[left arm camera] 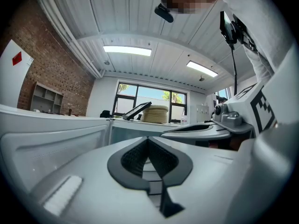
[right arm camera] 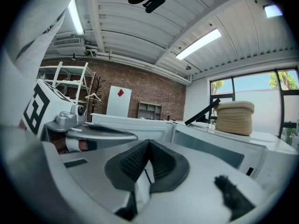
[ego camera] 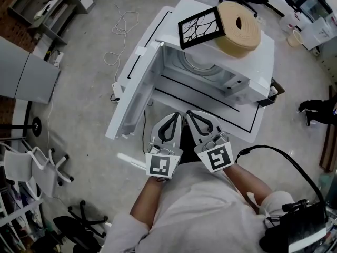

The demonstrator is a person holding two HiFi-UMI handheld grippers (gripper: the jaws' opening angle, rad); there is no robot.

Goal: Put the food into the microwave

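Note:
A white microwave [ego camera: 253, 83] stands with its door [ego camera: 134, 91] swung open to the left, and its cavity [ego camera: 195, 67] shows a round glass plate and nothing else. No food shows in any view. My left gripper [ego camera: 175, 116] and right gripper [ego camera: 190, 114] sit side by side just in front of the microwave, tips toward it. Both are shut with nothing between the pads. The left gripper view shows my left gripper [left arm camera: 148, 139] with its pads touching. The right gripper view shows my right gripper [right arm camera: 148, 143] the same way.
A black picture frame [ego camera: 199, 26] and a beige roll [ego camera: 239, 28] lie on top of the microwave. On the floor are a white cable [ego camera: 118, 36] and office chairs [ego camera: 42, 165] at the left. A person's shoes [ego camera: 316, 112] show at the right.

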